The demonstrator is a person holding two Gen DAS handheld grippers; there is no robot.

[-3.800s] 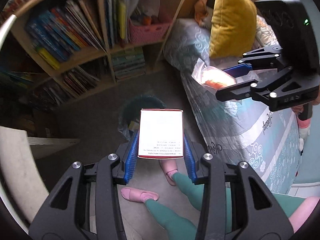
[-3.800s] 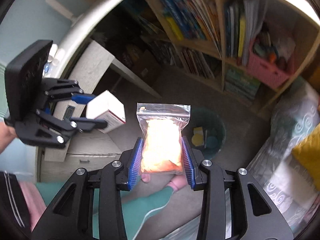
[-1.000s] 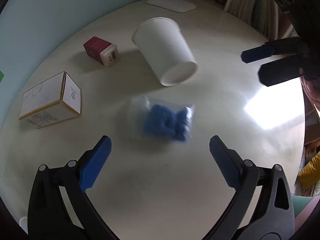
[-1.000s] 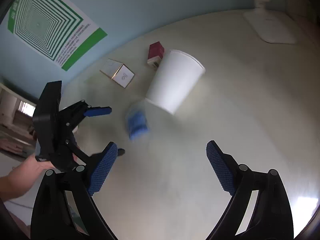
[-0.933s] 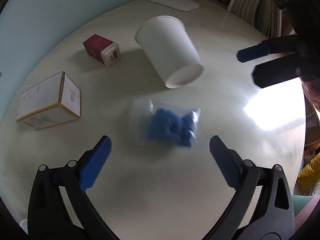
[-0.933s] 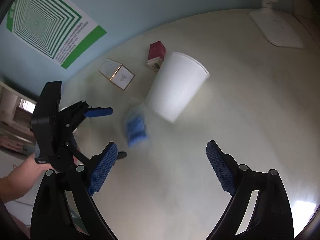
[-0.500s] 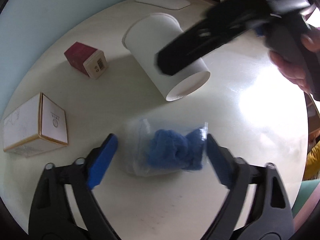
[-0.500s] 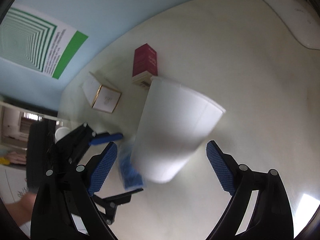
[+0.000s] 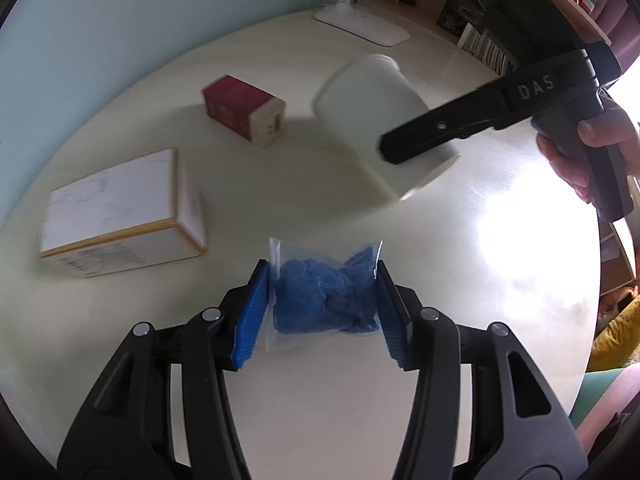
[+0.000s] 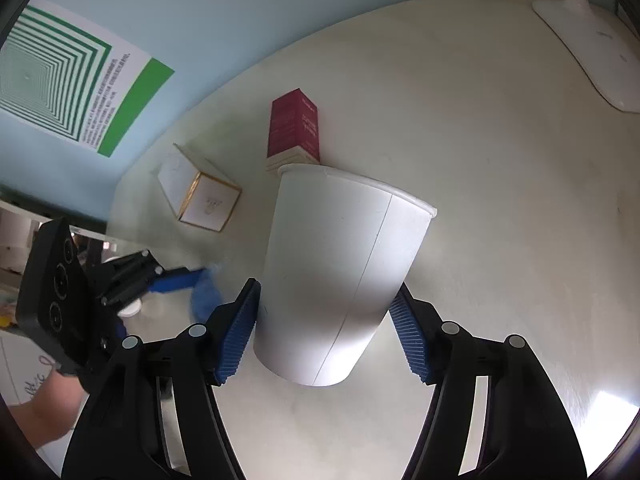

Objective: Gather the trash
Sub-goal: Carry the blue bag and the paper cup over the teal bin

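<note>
My left gripper point(image 9: 322, 312) is shut on a clear plastic bag of blue material point(image 9: 325, 298) just above the round white table point(image 9: 460, 280). My right gripper point(image 10: 328, 332) is closed around a white paper cup point(image 10: 340, 276) lying on its side; both blue pads touch its walls. In the left wrist view the cup point(image 9: 372, 96) is partly hidden behind the right gripper's black finger point(image 9: 480, 120). In the right wrist view the left gripper point(image 10: 180, 280) and its blurred blue bag point(image 10: 202, 294) are at the left.
A dark red small box point(image 9: 242, 110) and a white box with gold edges point(image 9: 120, 212) lie on the table, also in the right wrist view point(image 10: 294, 128) point(image 10: 200, 194). A white lamp base point(image 9: 362, 26) stands at the far edge. A green-striped poster point(image 10: 72, 76) hangs on the wall.
Both grippers moved from the floor bin to the table, empty and open. My left gripper has closed on the blue bag. My right gripper has moved onto the cup and closed on it.
</note>
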